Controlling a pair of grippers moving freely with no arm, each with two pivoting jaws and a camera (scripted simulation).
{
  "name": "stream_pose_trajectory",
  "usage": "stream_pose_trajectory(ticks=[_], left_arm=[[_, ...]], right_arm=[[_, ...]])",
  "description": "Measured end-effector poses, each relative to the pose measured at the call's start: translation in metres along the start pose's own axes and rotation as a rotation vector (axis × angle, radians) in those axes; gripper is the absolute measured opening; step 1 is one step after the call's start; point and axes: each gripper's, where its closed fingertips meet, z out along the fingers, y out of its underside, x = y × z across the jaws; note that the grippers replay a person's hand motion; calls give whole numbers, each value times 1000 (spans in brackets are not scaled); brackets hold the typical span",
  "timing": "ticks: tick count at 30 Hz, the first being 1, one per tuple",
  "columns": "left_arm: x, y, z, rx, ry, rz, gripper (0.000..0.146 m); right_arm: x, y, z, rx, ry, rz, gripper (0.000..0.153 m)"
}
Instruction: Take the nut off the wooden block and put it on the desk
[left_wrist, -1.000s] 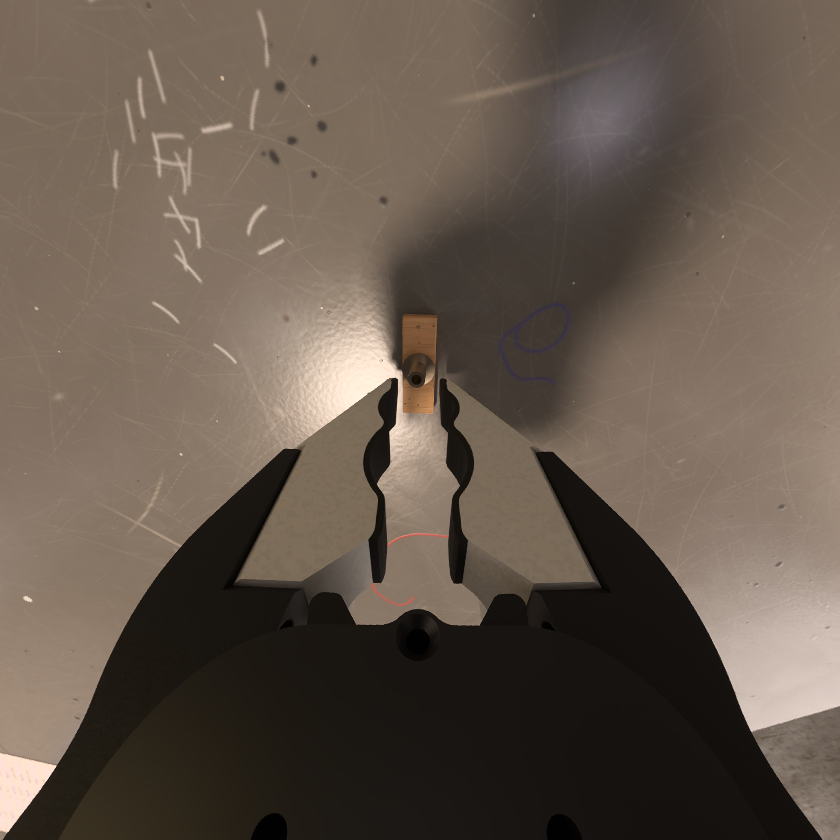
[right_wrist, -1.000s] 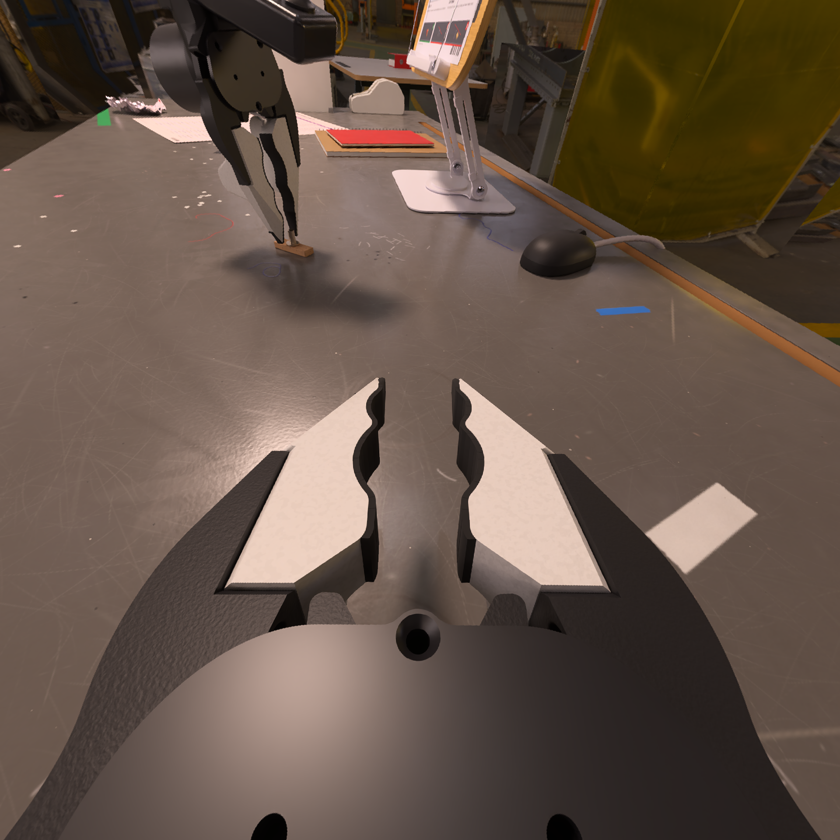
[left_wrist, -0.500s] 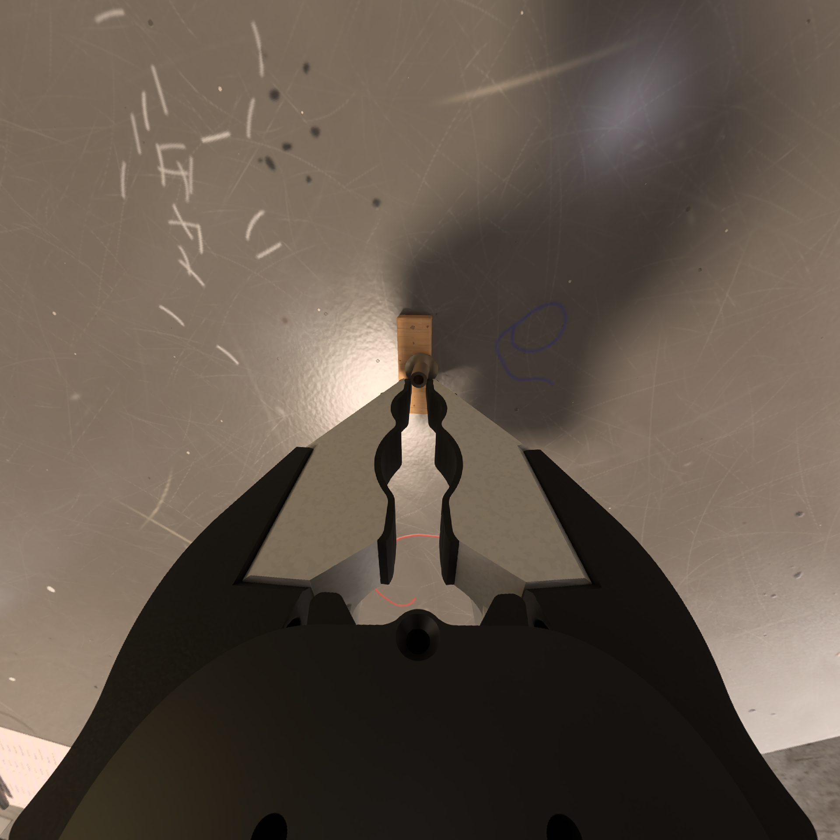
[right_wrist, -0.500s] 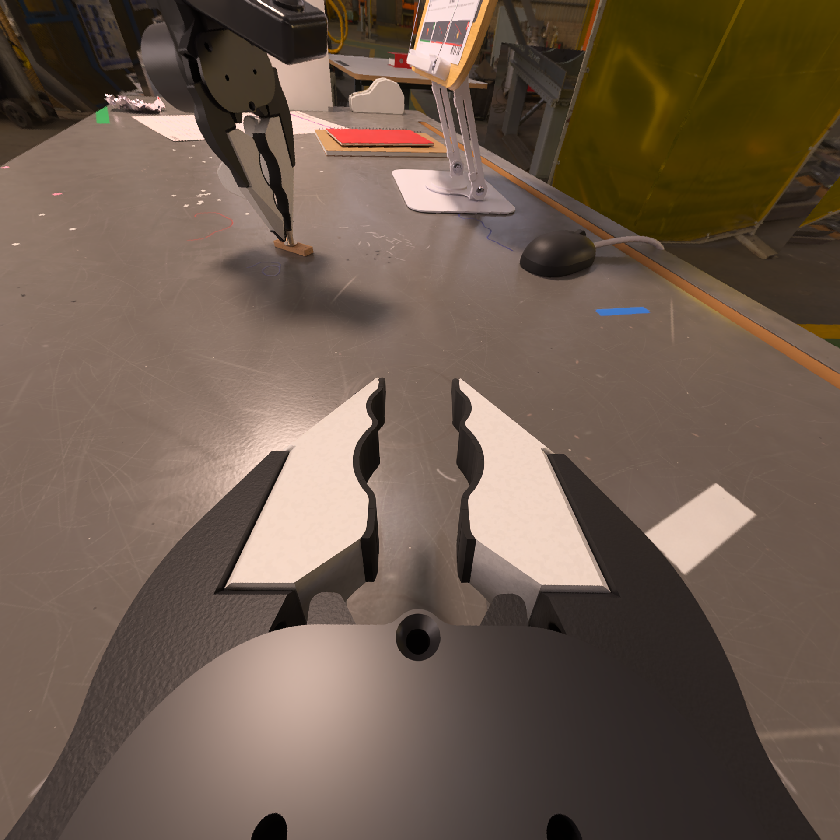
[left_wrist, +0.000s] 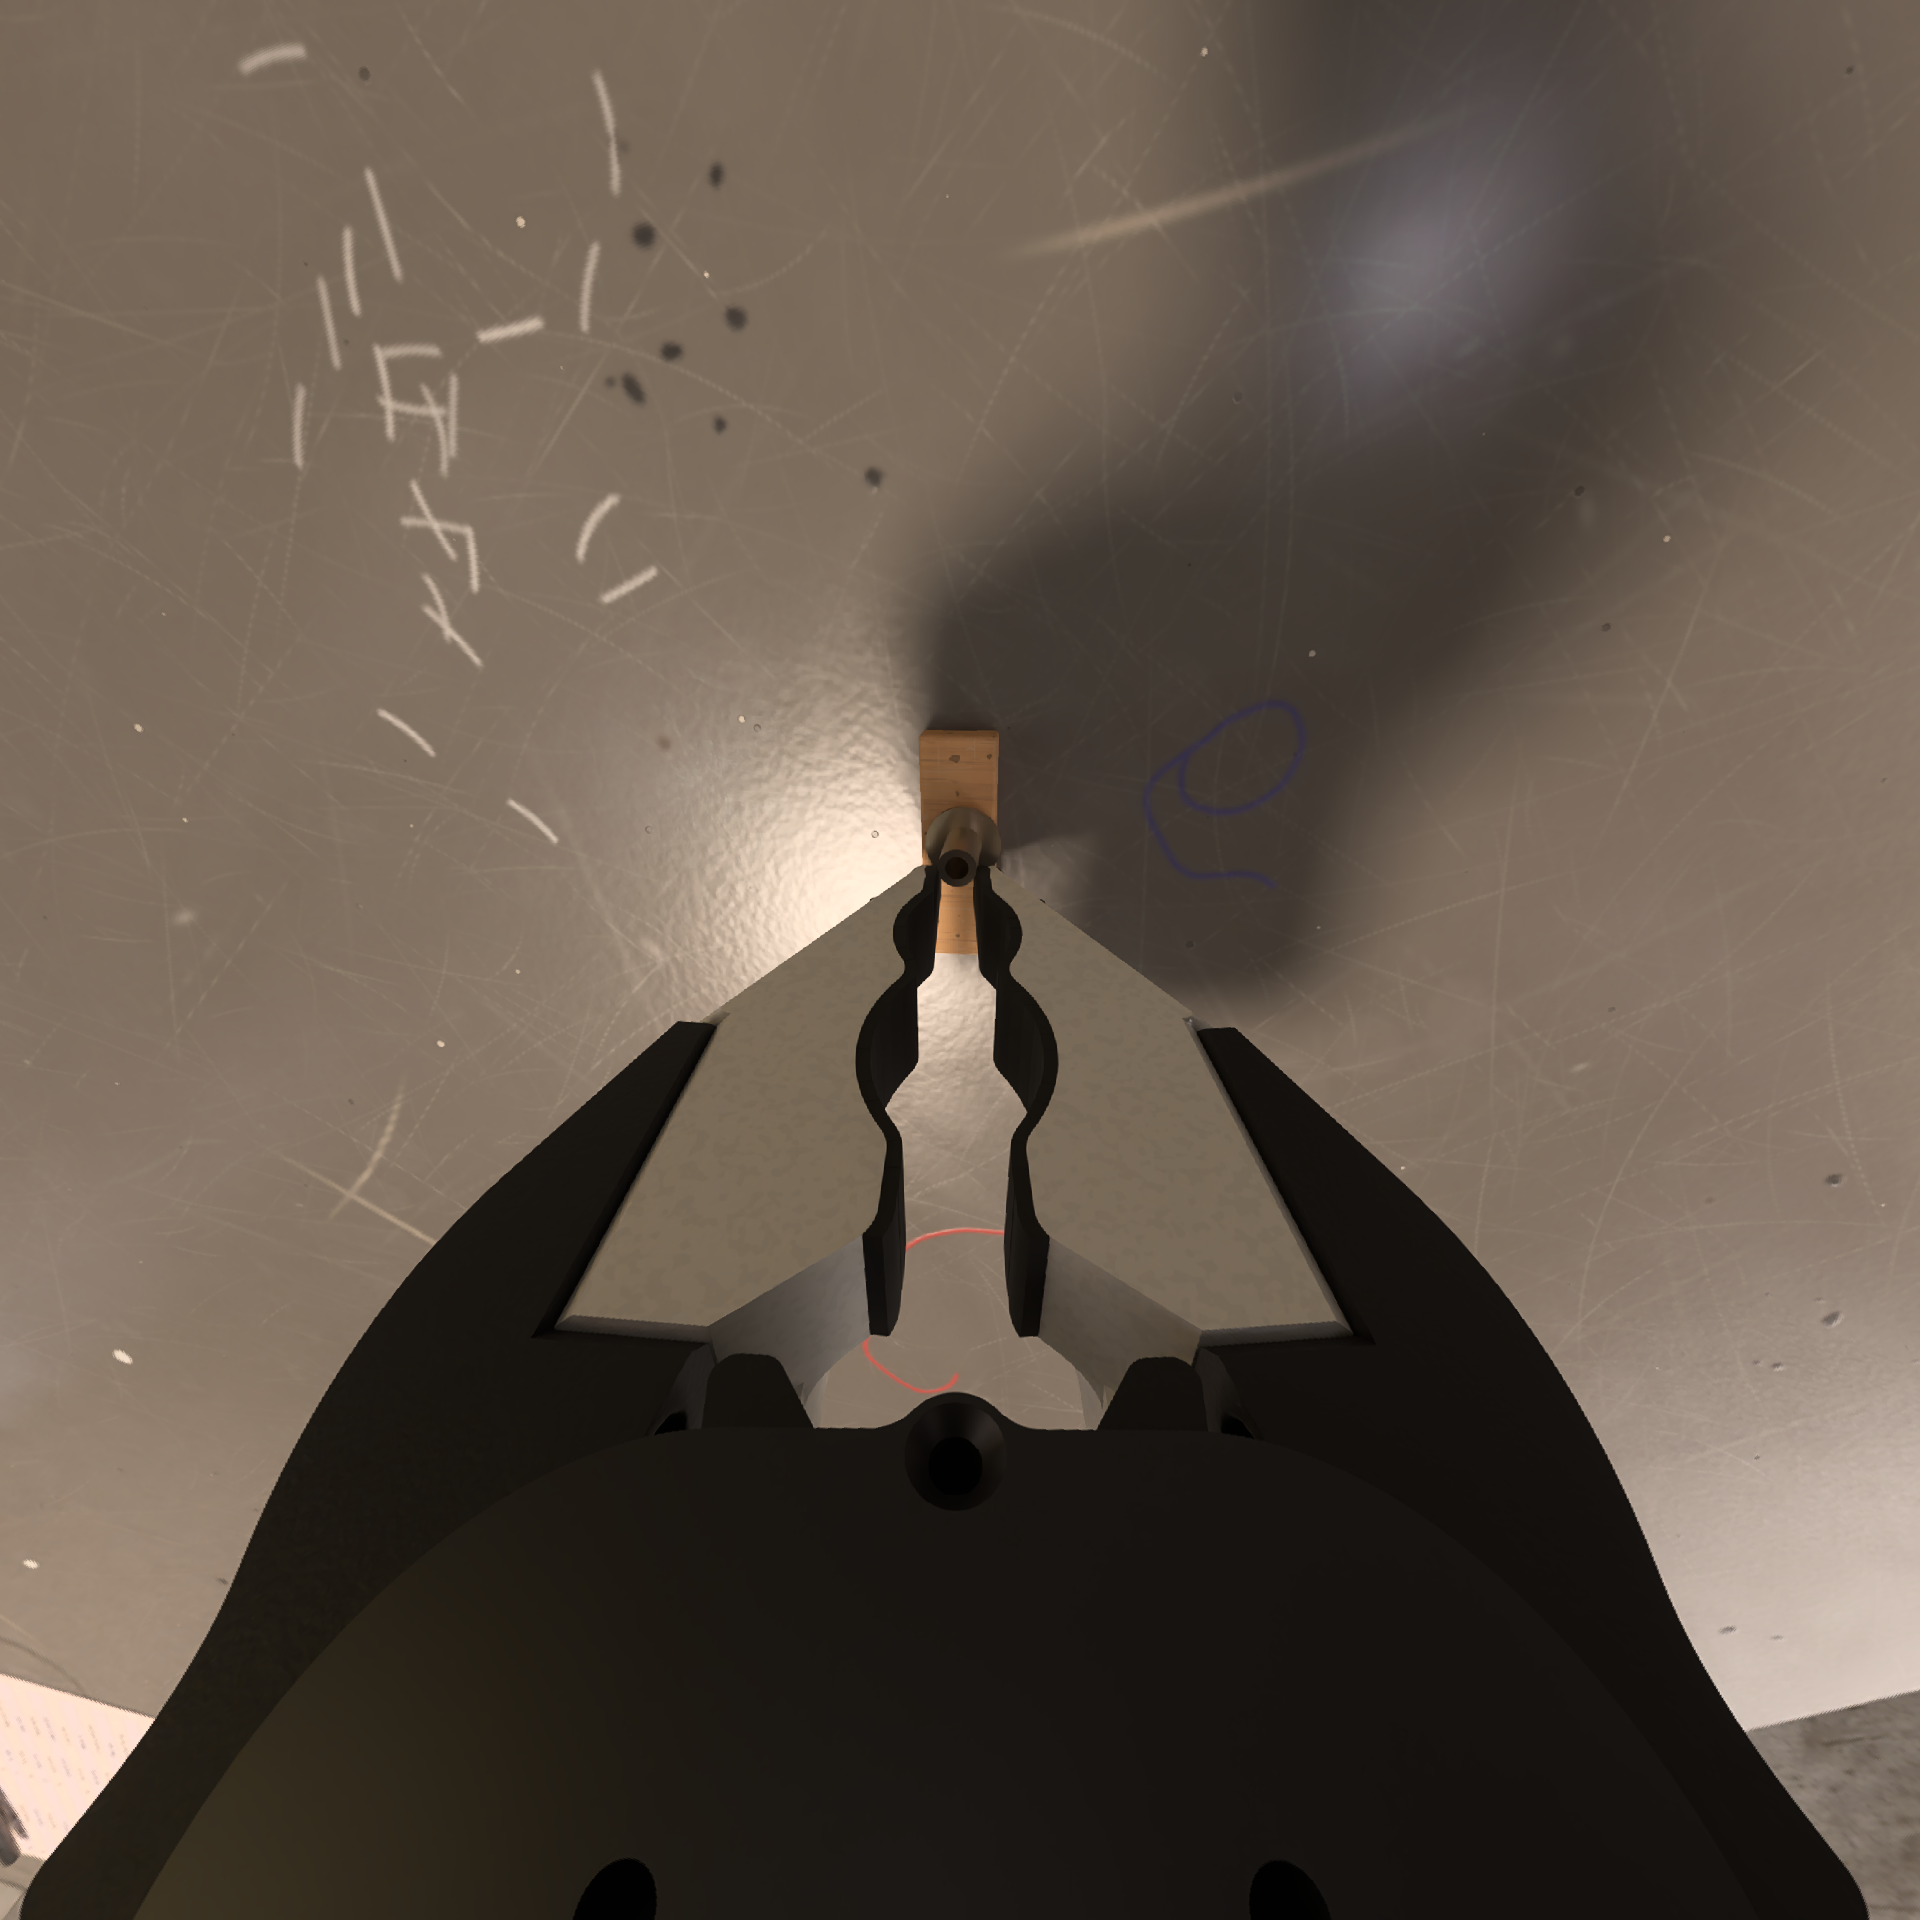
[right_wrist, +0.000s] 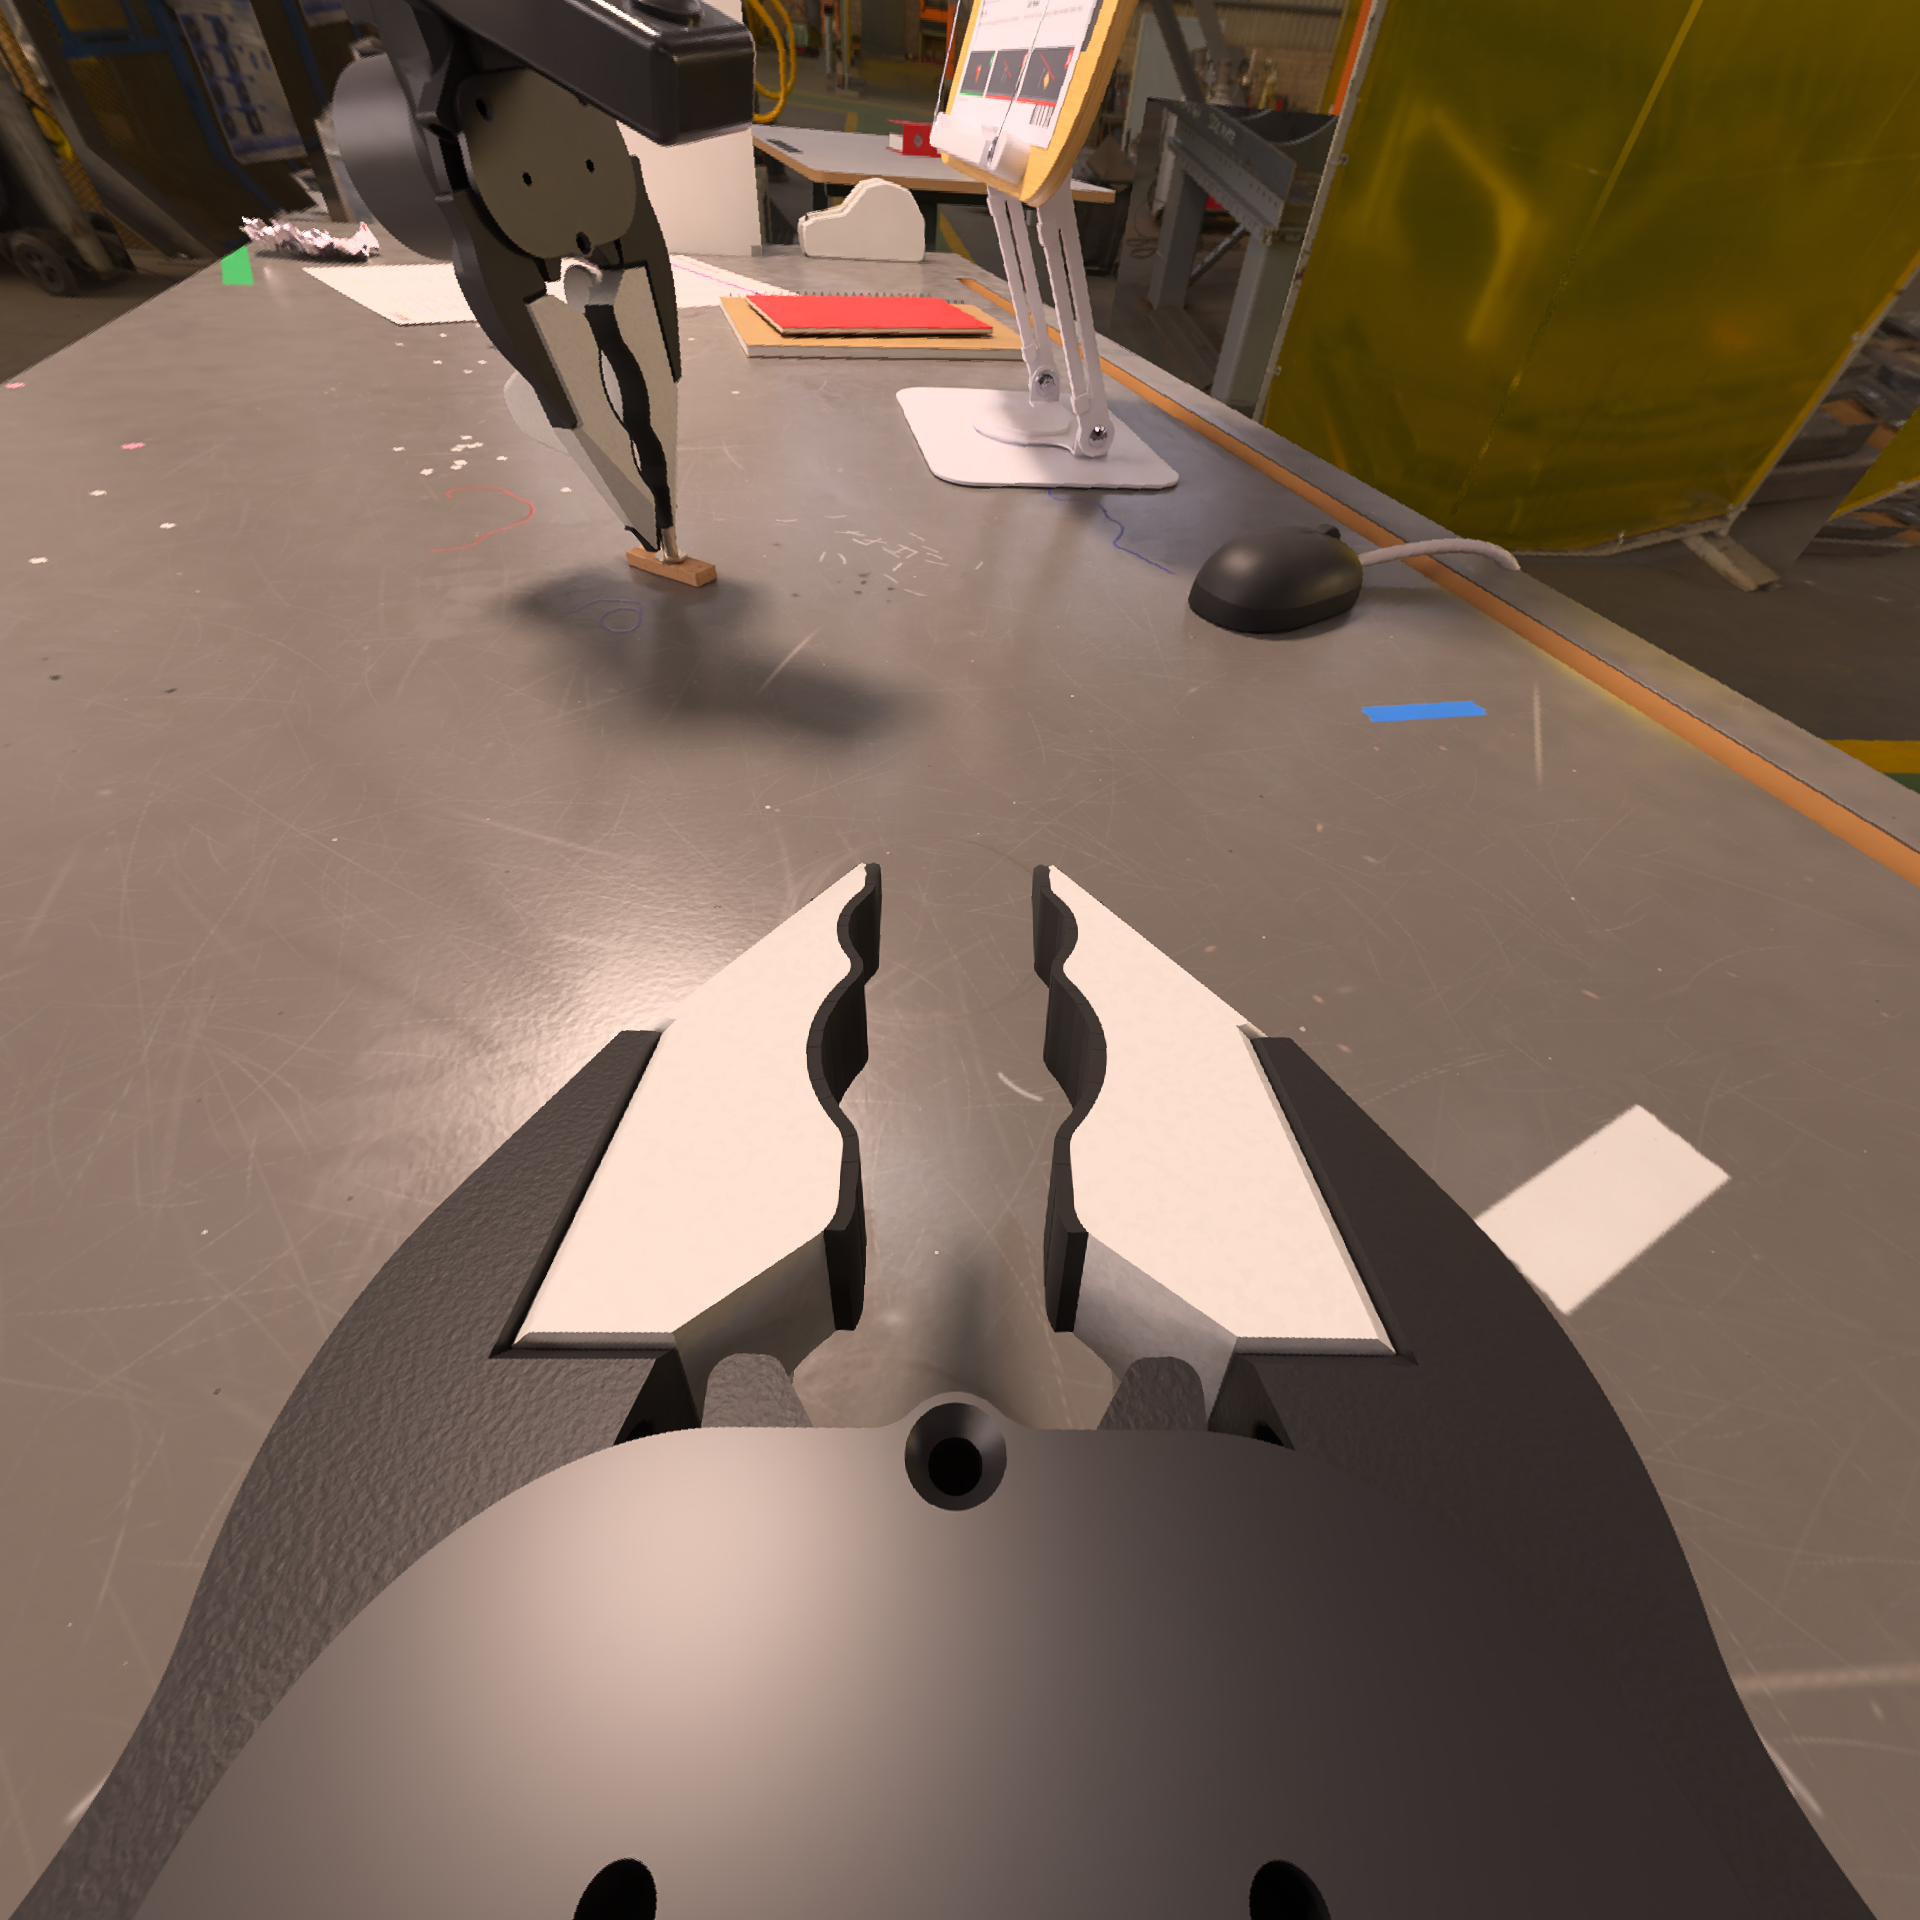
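A small wooden block (left_wrist: 958, 774) lies flat on the grey desk (left_wrist: 1455, 1039). A slim metal nut (left_wrist: 957, 854) stands upright on it. My left gripper (left_wrist: 956, 875) points down at the block with its fingertips shut on the nut's upper end. The right wrist view shows this from afar: the left gripper (right_wrist: 657, 532), the nut (right_wrist: 672, 541) and the block (right_wrist: 673, 569); the nut's foot still looks to be at the block. My right gripper (right_wrist: 956, 883) is open and empty, low over the desk (right_wrist: 312, 935), far from the block.
A black mouse (right_wrist: 1276, 582), a white tablet stand (right_wrist: 1039, 442) and a red pad (right_wrist: 868, 315) sit at the right and back. The desk's orange-lined right edge (right_wrist: 1662, 717) runs close by. Blue tape (right_wrist: 1423, 712) and white tape (right_wrist: 1600, 1205) lie flat.
The left gripper's jaws have closed from open onto the nut, and it has shifted slightly over the block. The right gripper has not moved.
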Motion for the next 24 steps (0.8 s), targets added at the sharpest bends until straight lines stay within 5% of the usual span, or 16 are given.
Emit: stream_pose_trajectory(ticks=[24], left_arm=[[-2, -1, -8, -7, -15, 5, 6]], right_arm=[[-1, 0, 0, -1, -1, -2, 29]])
